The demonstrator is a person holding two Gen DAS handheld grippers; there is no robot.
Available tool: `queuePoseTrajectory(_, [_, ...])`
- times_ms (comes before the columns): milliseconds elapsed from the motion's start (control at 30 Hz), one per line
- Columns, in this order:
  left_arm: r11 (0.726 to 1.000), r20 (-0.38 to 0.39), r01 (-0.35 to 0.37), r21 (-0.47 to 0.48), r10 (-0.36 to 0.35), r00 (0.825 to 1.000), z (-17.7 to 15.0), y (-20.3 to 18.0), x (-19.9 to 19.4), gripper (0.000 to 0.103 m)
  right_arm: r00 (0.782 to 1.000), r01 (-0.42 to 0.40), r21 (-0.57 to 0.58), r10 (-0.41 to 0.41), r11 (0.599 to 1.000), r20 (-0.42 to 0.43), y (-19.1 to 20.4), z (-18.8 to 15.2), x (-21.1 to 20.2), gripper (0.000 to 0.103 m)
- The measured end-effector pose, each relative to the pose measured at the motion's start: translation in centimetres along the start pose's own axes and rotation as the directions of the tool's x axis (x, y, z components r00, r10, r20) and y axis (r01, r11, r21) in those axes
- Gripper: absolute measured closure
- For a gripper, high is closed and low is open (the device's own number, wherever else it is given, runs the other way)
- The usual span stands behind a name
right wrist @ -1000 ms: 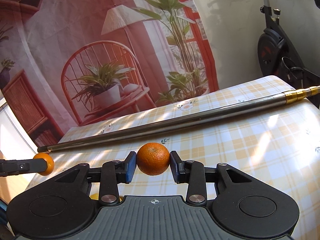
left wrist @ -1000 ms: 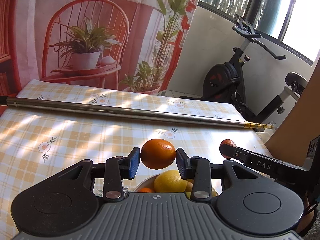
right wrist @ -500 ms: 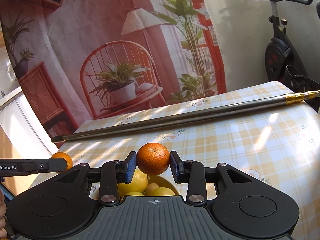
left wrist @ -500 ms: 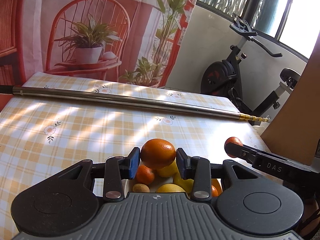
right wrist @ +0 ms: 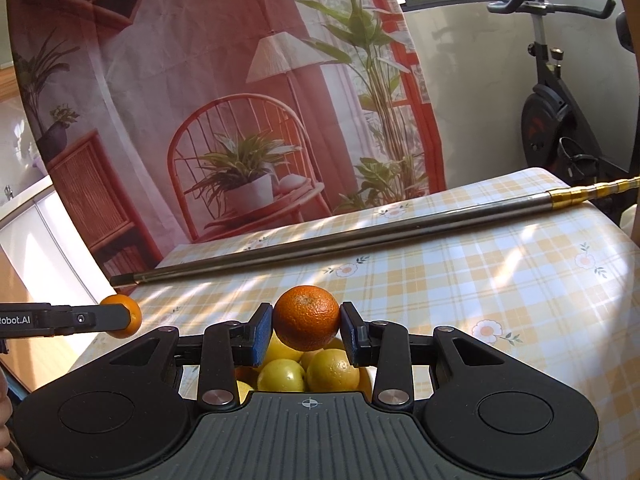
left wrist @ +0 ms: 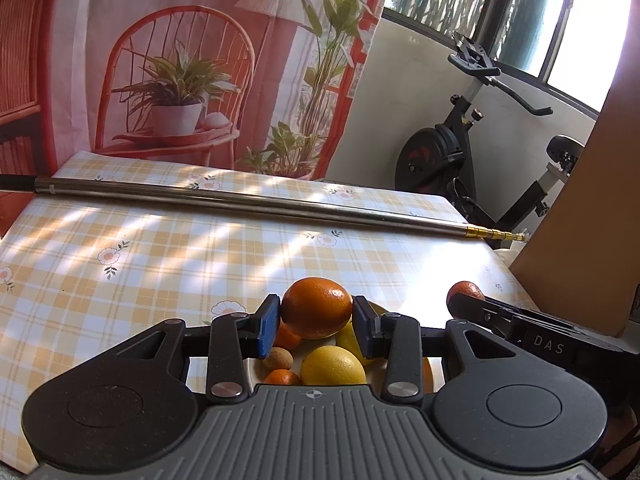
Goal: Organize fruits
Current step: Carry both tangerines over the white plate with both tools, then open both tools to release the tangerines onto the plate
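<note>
A: Holding anything in the left gripper (left wrist: 316,325)?

B: Yes, squeezing a big smooth orange (left wrist: 317,307) between the blue fingers (left wrist: 267,326). Clamped tight on both sides.

A: And the right gripper (right wrist: 306,332)?

B: Same there. Pinching a bumpy orange (right wrist: 307,322), fingers (right wrist: 259,333) pressed on each side of it.

A: Up in the air, or down on the desk (left wrist: 160,264)?

B: Up in the air, both of them. Hanging just over a white bowl (left wrist: 254,372) full of fruit.

A: What kind of fruit?

B: Seen from the left camera: a yellow lemon (left wrist: 333,366), small oranges (left wrist: 282,377), and a little brown round one (left wrist: 277,358). Seen from the right camera: more yellow fruit (right wrist: 280,376) piled under the bumpy orange.

A: Close together, the two grippers?

B: Side by side, near each other but not touching. Easy to spot each one poking in at the edge of the other's camera, with its orange at the tip.

A: Anything else around?

B: A long metal pole (left wrist: 248,203) with a gold tip, lying across the far side of the checked cloth. Behind that, a big printed curtain (right wrist: 224,92) with a red chair and plants. Off to the right, a black exercise bike (left wrist: 452,148).
</note>
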State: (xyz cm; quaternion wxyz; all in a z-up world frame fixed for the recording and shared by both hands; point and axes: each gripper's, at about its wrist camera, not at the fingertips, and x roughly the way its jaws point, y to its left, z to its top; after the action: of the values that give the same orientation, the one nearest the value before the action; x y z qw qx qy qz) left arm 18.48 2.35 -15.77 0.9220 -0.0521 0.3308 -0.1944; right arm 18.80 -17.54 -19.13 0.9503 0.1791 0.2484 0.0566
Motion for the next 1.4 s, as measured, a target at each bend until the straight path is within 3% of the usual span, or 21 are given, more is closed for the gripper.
queuePoseTrajectory(300, [1.0,-0.014,0.009,0.026,-0.009,1.0,-2.0,-0.8,-1.9,0.062,0.999,-0.037,-0.025,0.036,0.999,-0.017,2.0,-2.2,-2.1,0.07])
queuePoseTrajectory(667, [0.999,-0.087,0.042,0.034,-0.039,0.995,-3.2,-1.1,-0.5,0.062,0.997,-0.053,0.003,0.053,0.999,-0.049,1.5,-5.3,-3.8,0.07])
queuePoseTrajectory(867, [0.998,-0.175,0.058,0.039,-0.05,0.983,-4.2,-1.1,2.2,0.062,0.996,-0.042,0.019,0.043,0.999,-0.076,0.7,-5.7,-2.9,0.07])
queuePoseTrajectory(1400, [0.988,-0.281,0.104,0.112,-0.069,0.957,-5.3,-1.7,5.8,0.062,0.984,-0.049,0.021,0.052,0.999,-0.172,-0.1,-6.4,1.0,0.07])
